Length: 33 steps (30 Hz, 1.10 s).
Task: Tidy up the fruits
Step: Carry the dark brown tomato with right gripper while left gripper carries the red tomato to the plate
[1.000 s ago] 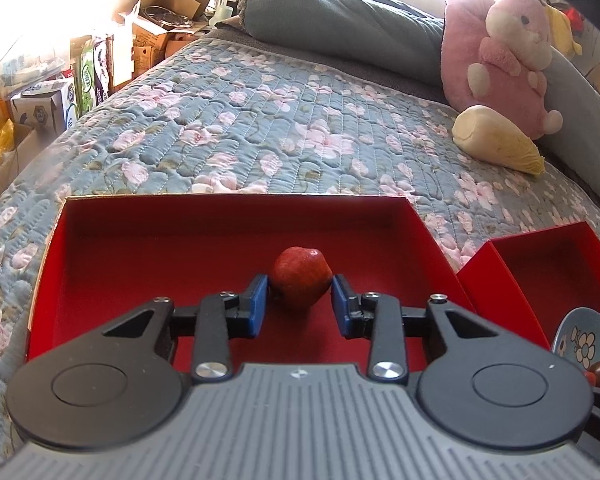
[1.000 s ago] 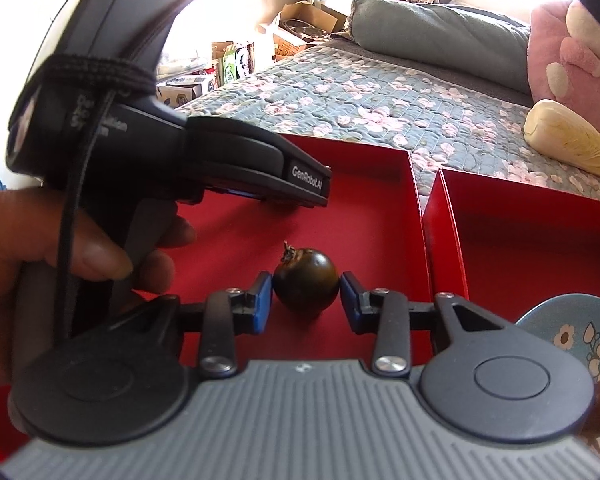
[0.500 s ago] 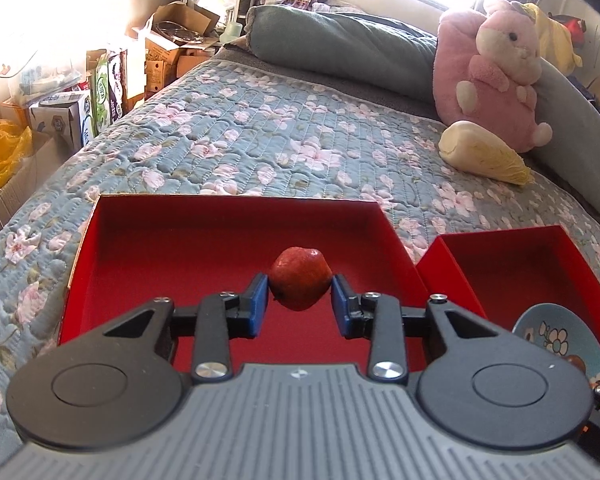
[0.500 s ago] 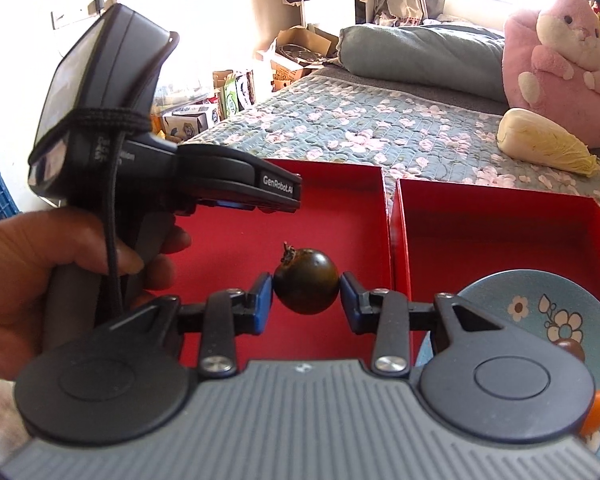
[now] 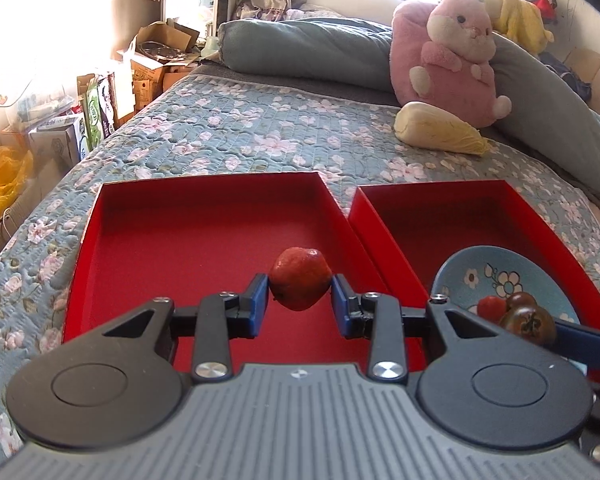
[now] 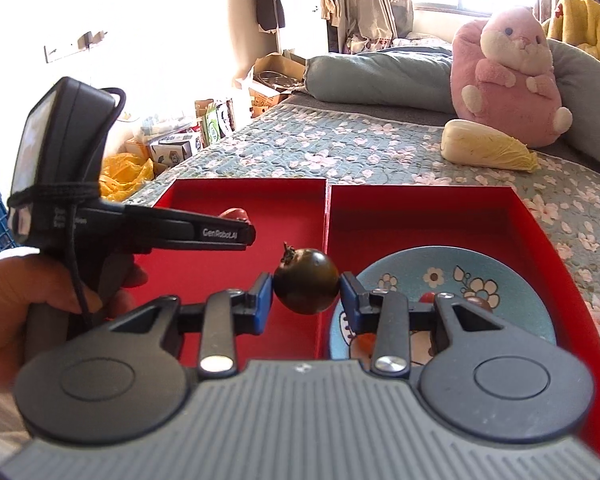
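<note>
My left gripper [image 5: 300, 294] is shut on a red strawberry-like fruit [image 5: 300, 278], held above the right part of the left red box [image 5: 160, 240]. My right gripper [image 6: 306, 294] is shut on a dark tomato [image 6: 306, 280], hanging over the wall between the two boxes. The right red box [image 6: 420, 216] holds a blue floral plate [image 6: 440, 276]. On the plate lie a red fruit [image 5: 490, 306] and a dark tomato [image 5: 520, 299], partly hidden behind my right gripper in its own view. The left gripper's body [image 6: 160, 232] and the hand holding it show at the left of the right wrist view.
Both boxes sit on a flowered quilt [image 5: 260, 132]. A plush cabbage [image 5: 436, 130] and a pink plush rabbit [image 5: 448, 60] lie at the far right by rolled grey bedding [image 5: 300, 48]. Cardboard boxes [image 5: 156, 64] and a yellow bag [image 5: 0, 180] crowd the floor on the left.
Both grippers have moved right and upward with their fruits still held. The right red box and its floral plate have come fully into both views.
</note>
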Tool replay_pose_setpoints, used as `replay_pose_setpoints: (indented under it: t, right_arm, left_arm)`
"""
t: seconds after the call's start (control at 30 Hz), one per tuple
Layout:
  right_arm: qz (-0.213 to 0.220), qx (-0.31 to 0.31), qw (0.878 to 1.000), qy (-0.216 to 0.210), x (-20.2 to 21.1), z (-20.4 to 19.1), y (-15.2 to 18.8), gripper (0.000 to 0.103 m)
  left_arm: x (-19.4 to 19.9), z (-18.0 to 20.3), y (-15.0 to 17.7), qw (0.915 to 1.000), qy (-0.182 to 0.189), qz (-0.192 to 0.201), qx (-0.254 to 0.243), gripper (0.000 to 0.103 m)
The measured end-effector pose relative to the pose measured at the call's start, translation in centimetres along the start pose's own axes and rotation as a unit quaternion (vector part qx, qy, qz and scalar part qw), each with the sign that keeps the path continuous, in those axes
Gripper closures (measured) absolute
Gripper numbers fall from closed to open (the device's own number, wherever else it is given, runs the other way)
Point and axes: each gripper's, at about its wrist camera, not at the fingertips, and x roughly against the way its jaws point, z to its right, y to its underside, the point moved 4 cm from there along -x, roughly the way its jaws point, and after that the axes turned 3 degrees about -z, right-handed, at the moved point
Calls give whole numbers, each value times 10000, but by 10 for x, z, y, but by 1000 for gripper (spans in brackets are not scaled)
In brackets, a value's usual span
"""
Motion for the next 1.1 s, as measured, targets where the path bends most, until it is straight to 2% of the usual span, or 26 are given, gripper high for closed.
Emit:
replay_pose_setpoints:
  t: [0.17,0.4,0.67,0.87,1.1]
  right_arm:
    - [53,-150,9998,124,18,20,12,63]
    - [50,-450,9982,405,29,59,30,63]
    - [28,-560,9964,644,32,86,43,63]
    - [-32,-720,9937,852,32,109,50,63]
    - [-119,-845,9913,1001,27,128,53,63]
  left_arm:
    - [14,19,14,9997,93,-28,-211,63]
    - [26,45,16,9988,356,111,-317,63]
    - [16,89,16,9951,807,79,-559,63]
    - [1,121,23,9895,1213,-105,-774,63]
    - [-14,144,36,9845,1366,-309,-1054,63]
